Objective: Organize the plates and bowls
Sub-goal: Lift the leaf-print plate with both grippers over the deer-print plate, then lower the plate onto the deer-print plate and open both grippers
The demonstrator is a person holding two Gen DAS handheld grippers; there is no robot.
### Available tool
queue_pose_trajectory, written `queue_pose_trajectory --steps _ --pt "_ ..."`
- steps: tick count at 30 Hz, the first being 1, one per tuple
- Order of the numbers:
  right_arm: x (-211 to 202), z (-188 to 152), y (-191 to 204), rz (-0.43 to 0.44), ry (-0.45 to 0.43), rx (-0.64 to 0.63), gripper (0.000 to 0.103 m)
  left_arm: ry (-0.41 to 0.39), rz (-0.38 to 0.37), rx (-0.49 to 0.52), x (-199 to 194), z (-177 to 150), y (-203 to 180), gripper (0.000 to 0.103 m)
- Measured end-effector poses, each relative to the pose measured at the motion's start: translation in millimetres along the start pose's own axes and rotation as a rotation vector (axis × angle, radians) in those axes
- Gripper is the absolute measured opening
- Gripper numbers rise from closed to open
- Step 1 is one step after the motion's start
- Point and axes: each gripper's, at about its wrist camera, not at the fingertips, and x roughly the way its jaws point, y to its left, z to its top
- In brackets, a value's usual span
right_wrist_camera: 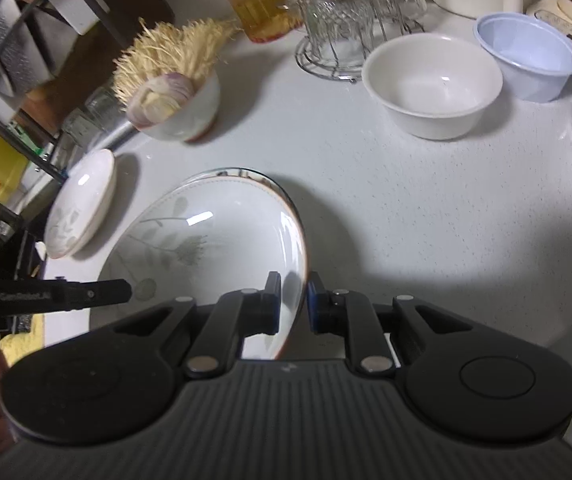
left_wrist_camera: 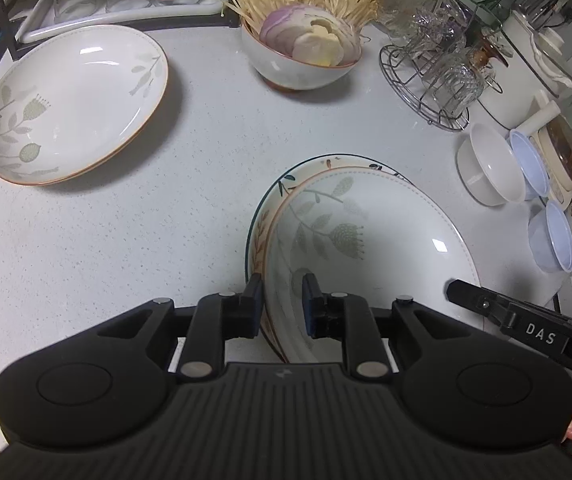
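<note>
A deep white plate with a grey-green leaf pattern (left_wrist_camera: 369,236) (right_wrist_camera: 206,232) lies over a plate with a dark rim and coloured leaves (left_wrist_camera: 286,190) (right_wrist_camera: 242,171); whether they touch is unclear. My left gripper (left_wrist_camera: 282,304) is shut on the near left rim of the leaf plate, one finger outside and one inside. On the opposite rim my right gripper (right_wrist_camera: 293,304) is shut the same way, and its tip shows in the left wrist view (left_wrist_camera: 451,288). A matching leaf plate (left_wrist_camera: 74,100) (right_wrist_camera: 82,204) rests at the far left.
A bowl of onion slices and enoki (left_wrist_camera: 297,68) (right_wrist_camera: 182,120) stands behind. To the right are a white bowl (left_wrist_camera: 489,168) (right_wrist_camera: 433,88), two translucent plastic bowls (left_wrist_camera: 529,164) (right_wrist_camera: 529,60), a wire rack of glasses (left_wrist_camera: 437,72) and appliances. A dish rack lines the far left.
</note>
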Motion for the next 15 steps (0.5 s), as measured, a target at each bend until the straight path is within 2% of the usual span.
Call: queue_pose_trajectory --steps 6,10,15 --pt "10.5 6.1 1.5 -0.009 0.005 -0.002 0.018 0.008 0.006 -0.005 -0.2 6.2 0.0 0.029" --pt "13.3 8.9 -1.8 0.008 0.009 0.025 0.018 0.007 0.015 0.005 -5.6 10.6 2.0 0.044" --pt "13.2 9.2 0.8 -0.004 0.003 0.042 0.018 -0.027 0.007 0.039 -20.8 17.1 -3.7 0.046"
